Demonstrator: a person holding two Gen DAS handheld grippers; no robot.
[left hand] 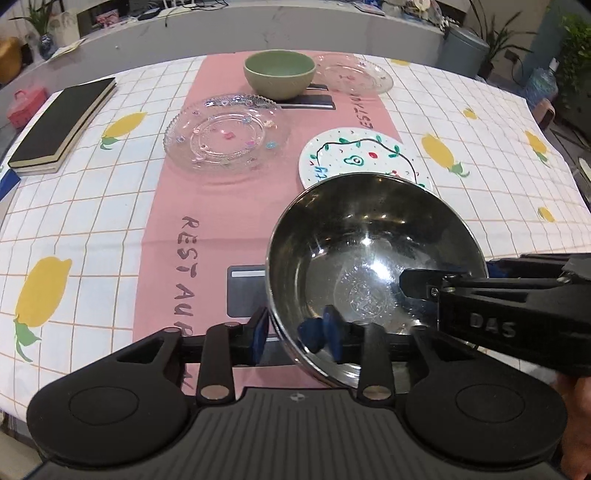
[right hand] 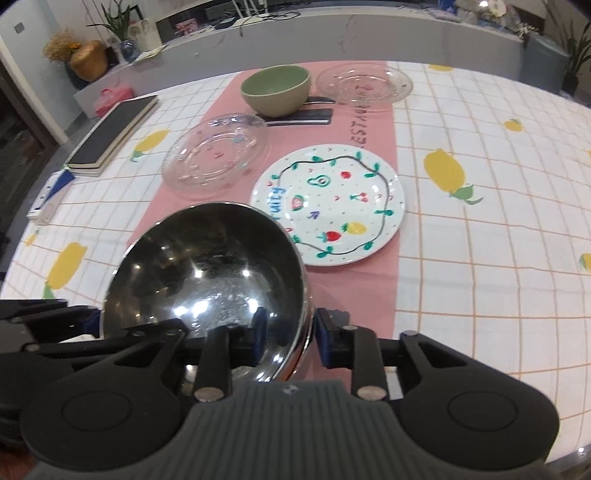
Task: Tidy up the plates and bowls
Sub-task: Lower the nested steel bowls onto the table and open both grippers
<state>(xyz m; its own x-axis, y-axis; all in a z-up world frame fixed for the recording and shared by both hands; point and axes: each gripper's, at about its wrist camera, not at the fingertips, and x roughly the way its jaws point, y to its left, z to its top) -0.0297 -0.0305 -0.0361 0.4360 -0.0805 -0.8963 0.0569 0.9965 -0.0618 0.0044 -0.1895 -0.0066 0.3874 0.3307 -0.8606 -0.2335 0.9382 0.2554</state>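
A shiny steel bowl [left hand: 373,258] is held above the pink runner by both grippers. My left gripper [left hand: 295,332] is shut on its near-left rim, one blue pad inside and one outside. My right gripper [right hand: 291,332] is shut on its right rim, and it shows in the left wrist view [left hand: 436,288] reaching in from the right. The bowl also shows in the right wrist view [right hand: 207,273]. A white fruit-painted plate [right hand: 332,206] lies just beyond the bowl. A large clear glass plate [left hand: 225,136], a green bowl [left hand: 279,74] and a second glass plate [left hand: 354,74] sit farther back.
A black notebook [left hand: 62,122] lies at the left on the lemon-print tablecloth [left hand: 480,177]. A dark mat [left hand: 314,101] lies under the green bowl. A red box [left hand: 26,105] sits past the left table edge. A grey counter [left hand: 258,33] runs behind.
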